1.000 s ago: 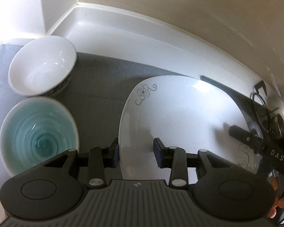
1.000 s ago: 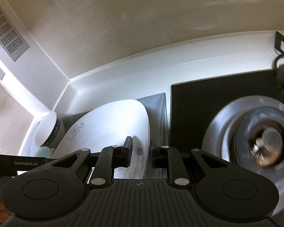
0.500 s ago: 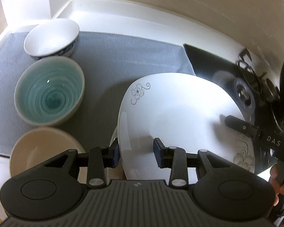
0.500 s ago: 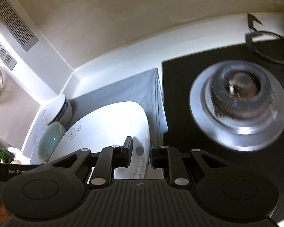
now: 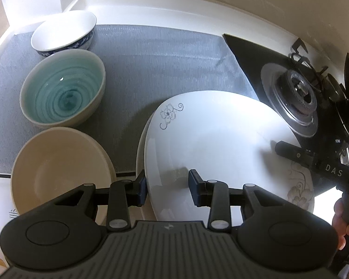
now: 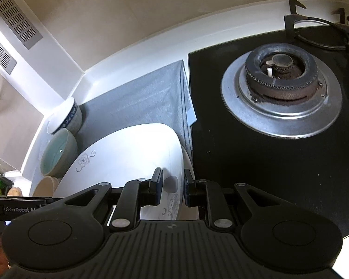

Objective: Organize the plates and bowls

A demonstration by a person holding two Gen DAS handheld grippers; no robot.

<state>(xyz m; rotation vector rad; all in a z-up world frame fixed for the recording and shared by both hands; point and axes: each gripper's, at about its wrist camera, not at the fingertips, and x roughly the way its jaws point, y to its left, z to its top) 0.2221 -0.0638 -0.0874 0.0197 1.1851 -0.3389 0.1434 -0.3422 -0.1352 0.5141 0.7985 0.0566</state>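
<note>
A large white plate with grey flower prints is held between both grippers, over the right part of a grey mat. My left gripper is shut on its near left rim. My right gripper is shut on the opposite rim of the plate, by the flower print. A second pale rim shows just under the plate's left edge. On the mat's left stand a blue-patterned white bowl, a teal bowl and a cream bowl.
A black gas hob with a metal burner borders the mat on the right, and its pan support stands behind it. A white counter upstand and beige wall close the back. A hand holds the right gripper's handle.
Both grippers have carried the plate away from the back wall, toward the counter's front and the hob. The cream bowl and the burner have come into view. Neither grip has changed.
</note>
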